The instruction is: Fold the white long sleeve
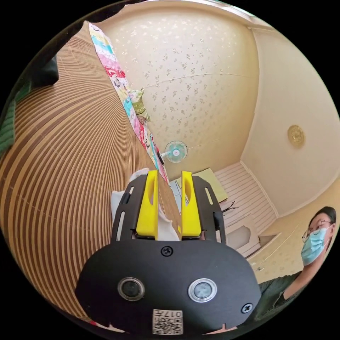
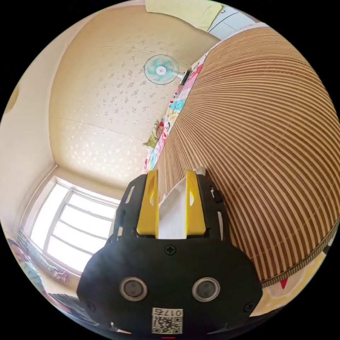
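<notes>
While both cameras tilt sideways, the near ground in each view is a black gripper body with two yellow jaws. On the left gripper [image 1: 169,205], the jaws stand a little apart with a gap between them; white cloth [image 1: 163,225] sits under and behind the left jaw, and whether both jaws press it cannot be told. On the right gripper [image 2: 171,203], a fold of the white cloth [image 2: 173,212] fills the gap between the jaws, which appear to pinch it from both sides.

Just beyond the jaws, the cloth lies against a striped bamboo mat [image 1: 71,159], which spreads wide in both views. A colourful patterned sheet [image 1: 120,85] borders the mat's far edge. Farther off are a pale wall, a teal fan [image 1: 175,151], a window [image 2: 71,230], and a masked person [image 1: 311,244] at the edge of the left gripper view.

Judging by this, the step in hand is gripping the long sleeve at two points on the mat. Next likely calls for carrying both held points across together, keeping the cloth taut and flat.
</notes>
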